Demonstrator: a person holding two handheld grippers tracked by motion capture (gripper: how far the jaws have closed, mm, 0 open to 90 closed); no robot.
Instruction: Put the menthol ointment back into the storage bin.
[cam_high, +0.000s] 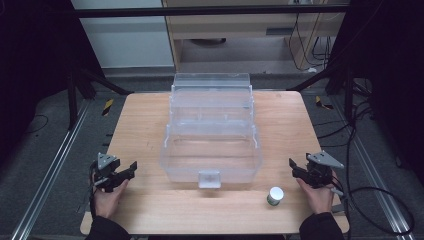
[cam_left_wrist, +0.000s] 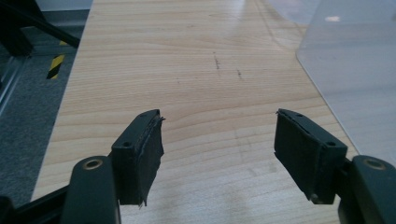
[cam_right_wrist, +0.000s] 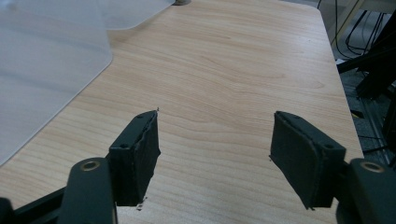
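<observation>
Both jaws are wide and empty — left gripper (cam_high: 131, 166), right gripper (cam_high: 294, 165). The small jar (cam_high: 274, 195) near the clear box (cam_high: 212, 150) could tip if bumped.

clear plastic tiered organiser box (cam_high: 211, 135): centre of wooden worktop (cam_high: 145, 120) | small white-capped jar (cam_high: 274, 195): front-right of box, apart | left gripper (cam_high: 120, 173): left edge | right gripper (cam_high: 303, 170): right edge

no readable text, labels or numbers anywhere
</observation>
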